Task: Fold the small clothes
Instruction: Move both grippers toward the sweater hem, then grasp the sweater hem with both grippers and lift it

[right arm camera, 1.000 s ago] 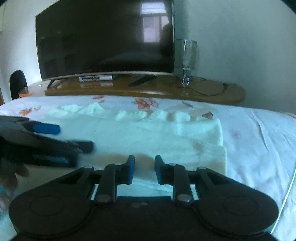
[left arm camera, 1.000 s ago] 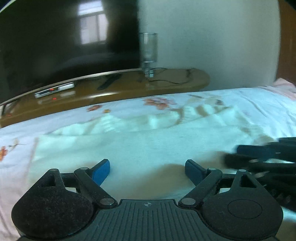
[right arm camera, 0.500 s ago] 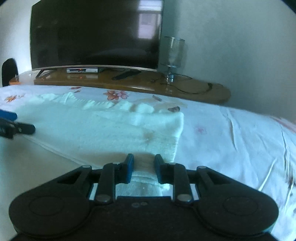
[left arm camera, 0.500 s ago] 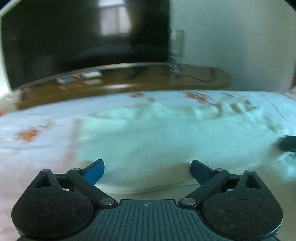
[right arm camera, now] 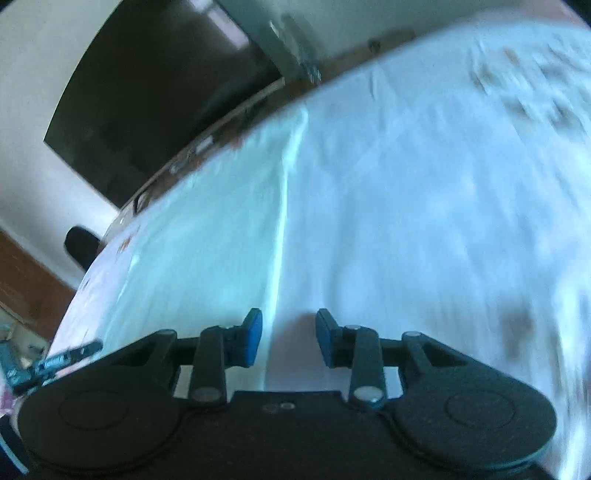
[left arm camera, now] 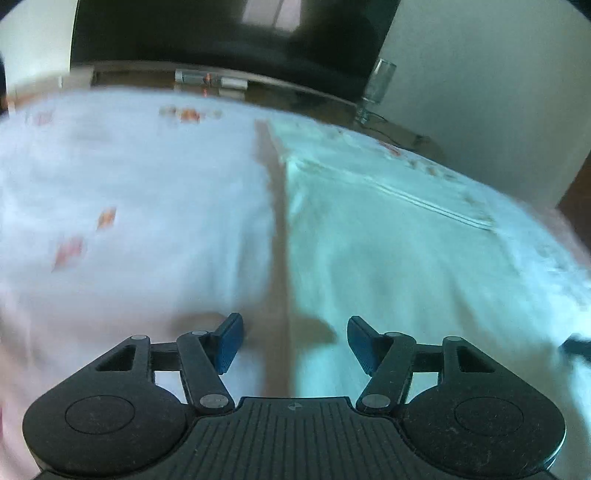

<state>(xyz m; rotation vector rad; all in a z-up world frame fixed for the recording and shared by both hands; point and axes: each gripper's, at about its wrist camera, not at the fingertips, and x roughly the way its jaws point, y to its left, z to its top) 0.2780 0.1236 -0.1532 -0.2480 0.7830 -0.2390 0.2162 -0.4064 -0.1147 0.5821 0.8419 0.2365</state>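
Garment: a small pale mint-green knitted garment (left arm camera: 388, 251) lies flat on the white floral-print bedsheet (left arm camera: 129, 221); both views are motion-blurred, so its outline is soft.
Left end of garment: its straight left edge runs away from the left gripper (left arm camera: 293, 343) toward the dark television screen (left arm camera: 229, 33), with a shadowed strip alongside it.
Left gripper: jaws spread wide and empty, one blue pad (left arm camera: 229, 341) over bare sheet, the other over the garment, so the edge passes between them.
Right gripper: the right gripper (right arm camera: 290, 339) is also parted and holds nothing; the garment (right arm camera: 207, 251) spreads to its left, and the garment's right edge runs forward from the gap between its pads.
Long axis: the garment stretches crosswise between the two grippers, one end at each.
Nearer hand: neither, as far as I can judge; each sits at its own end.
Likely step: each gripper seems lined up to pinch its end, perhaps to bring the ends together; whether either pad touches the cloth cannot be told.
Risk: a pinch may catch the sheet with the knit.
Container: a clear stemmed glass (left arm camera: 378, 88) stands on the brown wooden stand (left arm camera: 317, 105) beyond the garment, right of the television; it looks empty, though blur leaves doubt.
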